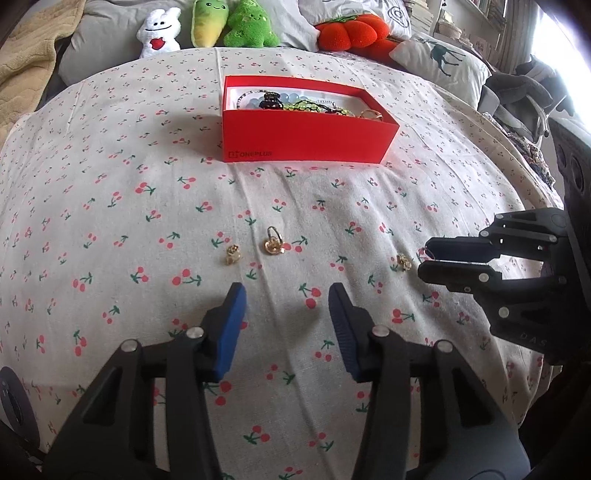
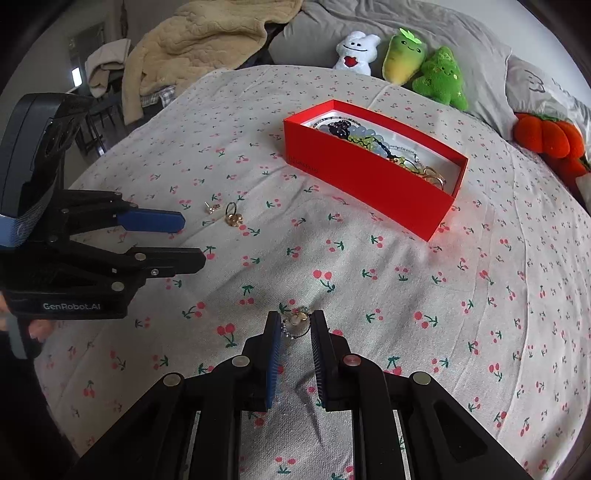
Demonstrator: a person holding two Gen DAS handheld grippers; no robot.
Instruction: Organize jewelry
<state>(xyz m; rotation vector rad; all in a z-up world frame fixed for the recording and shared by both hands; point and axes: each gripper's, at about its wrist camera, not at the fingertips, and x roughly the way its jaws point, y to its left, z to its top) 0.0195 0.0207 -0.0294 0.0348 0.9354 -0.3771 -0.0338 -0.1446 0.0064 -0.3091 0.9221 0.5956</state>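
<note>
A red box (image 1: 306,136) (image 2: 369,184) holding bead bracelets and gold pieces sits on the cherry-print bedspread. In front of it lie a gold ring (image 1: 273,243) (image 2: 232,216) and a small gold earring (image 1: 232,254) (image 2: 210,208). My left gripper (image 1: 286,291) (image 2: 194,240) hovers just short of them, open with nothing between its blue pads. My right gripper (image 2: 296,319) (image 1: 424,258) is down on the spread to the right. Its tips are closed on a gold earring with a thin loop and bead chain (image 2: 297,318) (image 1: 404,262), whose gold part pokes out past them.
Plush toys (image 1: 207,26) (image 2: 402,55) and an orange plush (image 1: 351,31) line the far edge, with grey pillows behind. A beige blanket (image 2: 199,40) is heaped at the back left. A hand (image 2: 37,328) holds the left gripper's handle.
</note>
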